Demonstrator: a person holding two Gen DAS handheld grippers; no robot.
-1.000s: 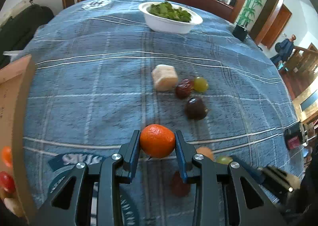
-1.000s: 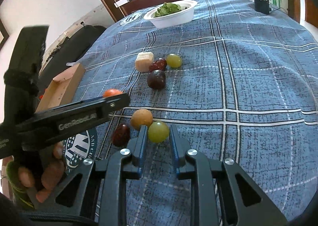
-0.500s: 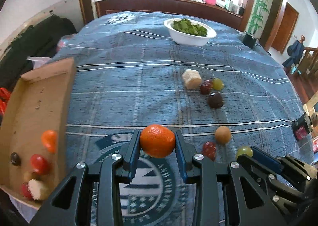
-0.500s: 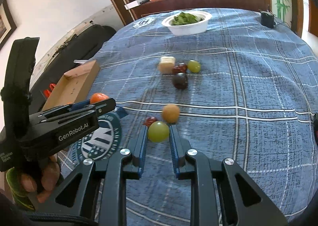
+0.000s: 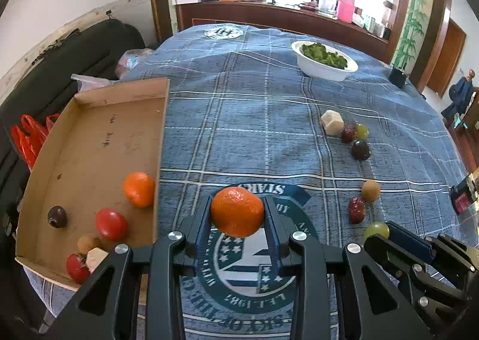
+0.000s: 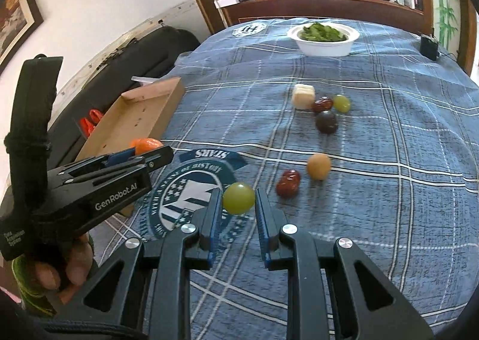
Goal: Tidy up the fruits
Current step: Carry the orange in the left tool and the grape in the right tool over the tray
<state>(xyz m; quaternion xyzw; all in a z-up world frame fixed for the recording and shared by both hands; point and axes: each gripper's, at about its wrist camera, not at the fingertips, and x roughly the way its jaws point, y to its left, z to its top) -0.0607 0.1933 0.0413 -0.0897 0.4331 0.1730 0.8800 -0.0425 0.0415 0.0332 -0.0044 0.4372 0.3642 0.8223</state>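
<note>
My left gripper (image 5: pixel 238 214) is shut on an orange mandarin (image 5: pixel 237 210), held above the blue cloth just right of the cardboard tray (image 5: pixel 98 136). The tray holds another mandarin (image 5: pixel 139 189), a red tomato (image 5: pixel 111 224), a dark fruit (image 5: pixel 57 216) and several small pieces. My right gripper (image 6: pixel 238 200) is shut on a green grape (image 6: pixel 238 197), raised over the cloth's round emblem. On the cloth lie a red date (image 6: pixel 288 183), a tan round fruit (image 6: pixel 318 165), a dark plum (image 6: pixel 326 121), another date (image 6: pixel 322 104), a second green grape (image 6: pixel 341 103) and a pale cube (image 6: pixel 303 96).
A white bowl of greens (image 6: pixel 323 37) stands at the far side of the table. A small black device (image 6: pixel 428 46) sits near the far right edge. A dark sofa (image 5: pixel 74 52) and red bags (image 5: pixel 28 136) lie beyond the tray on the left.
Both grippers have pulled back and lifted with their fruit. The left one has swung toward the tray, which now fills the left of its view.
</note>
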